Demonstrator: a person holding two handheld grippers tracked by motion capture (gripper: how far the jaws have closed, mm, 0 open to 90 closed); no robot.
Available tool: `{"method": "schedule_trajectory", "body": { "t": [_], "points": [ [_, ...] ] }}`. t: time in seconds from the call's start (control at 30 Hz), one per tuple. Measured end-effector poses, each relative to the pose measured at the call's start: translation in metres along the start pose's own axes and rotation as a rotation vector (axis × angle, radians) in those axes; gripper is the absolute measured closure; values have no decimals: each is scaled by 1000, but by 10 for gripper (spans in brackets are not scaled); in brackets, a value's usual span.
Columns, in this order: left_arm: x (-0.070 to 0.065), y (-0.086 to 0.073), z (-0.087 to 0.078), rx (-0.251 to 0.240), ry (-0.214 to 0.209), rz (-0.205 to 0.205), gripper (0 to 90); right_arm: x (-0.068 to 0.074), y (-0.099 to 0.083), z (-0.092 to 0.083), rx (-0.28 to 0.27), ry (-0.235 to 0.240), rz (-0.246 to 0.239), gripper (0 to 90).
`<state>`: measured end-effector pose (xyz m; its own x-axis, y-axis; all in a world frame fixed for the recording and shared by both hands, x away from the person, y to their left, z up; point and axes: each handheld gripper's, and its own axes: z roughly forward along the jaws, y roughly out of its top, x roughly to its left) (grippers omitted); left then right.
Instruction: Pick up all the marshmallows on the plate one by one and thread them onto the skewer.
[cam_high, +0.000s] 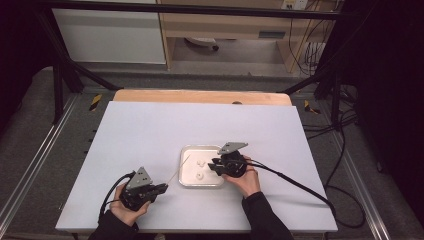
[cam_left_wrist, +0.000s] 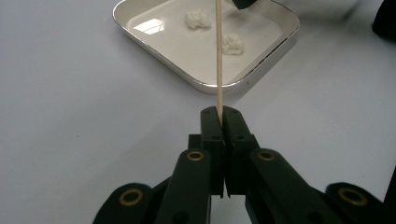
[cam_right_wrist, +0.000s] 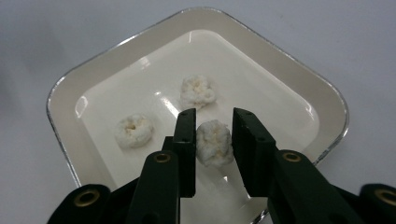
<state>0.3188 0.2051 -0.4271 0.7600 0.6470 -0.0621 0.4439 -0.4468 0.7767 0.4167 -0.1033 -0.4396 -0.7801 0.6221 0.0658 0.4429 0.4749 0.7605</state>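
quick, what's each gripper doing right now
left gripper: shut on the wooden skewer.
right gripper: open, jaws either side of a white piece in the tray.

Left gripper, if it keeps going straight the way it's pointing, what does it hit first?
Probably the near rim of the tray; the left gripper, shut on a skewer, aims straight at it.

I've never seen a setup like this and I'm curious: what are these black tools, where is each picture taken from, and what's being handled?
A person holds two hand-operated grippers at a white table. One picture looks down from above; the others come from cameras riding on each gripper. The left gripper is shut on a thin wooden skewer that reaches over a shallow white tray. The right gripper has one of three white puffy pieces between its jaws, with a gap on one side, so no firm grip yet.
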Motion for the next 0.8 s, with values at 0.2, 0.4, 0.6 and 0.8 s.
{"method": "schedule_trajectory", "body": {
  "t": [0.2,0.4,0.6,0.8],
  "points": [
    [-2,1,-1,-12,3,9,885,1,9,-21,-54,42,24,720],
    [-4,1,-1,-24,-2,13,885,2,17,-41,-124,88,60,718],
    [-5,1,0,-28,-5,18,885,4,23,-58,-199,135,94,717],
    [-6,1,0,-30,-4,21,885,5,28,-70,-269,166,133,717]
  ]
}}
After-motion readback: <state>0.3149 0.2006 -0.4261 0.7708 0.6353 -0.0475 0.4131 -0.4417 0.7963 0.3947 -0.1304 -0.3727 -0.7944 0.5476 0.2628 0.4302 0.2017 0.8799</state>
